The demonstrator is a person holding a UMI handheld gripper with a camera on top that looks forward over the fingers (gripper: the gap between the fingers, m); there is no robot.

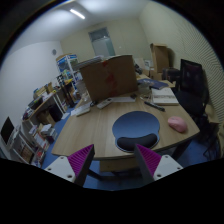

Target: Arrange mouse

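Observation:
A pink mouse lies on the round wooden table, to the right of a dark blue mouse mat. My gripper is held off the table's near edge, well short of the mouse. Its two fingers with magenta pads are spread wide apart with nothing between them. The mat lies just beyond the right finger.
A brown cardboard box stands at the table's far side, with papers and a pen to its right. A dark office chair stands at the right. Shelves with clutter line the left wall.

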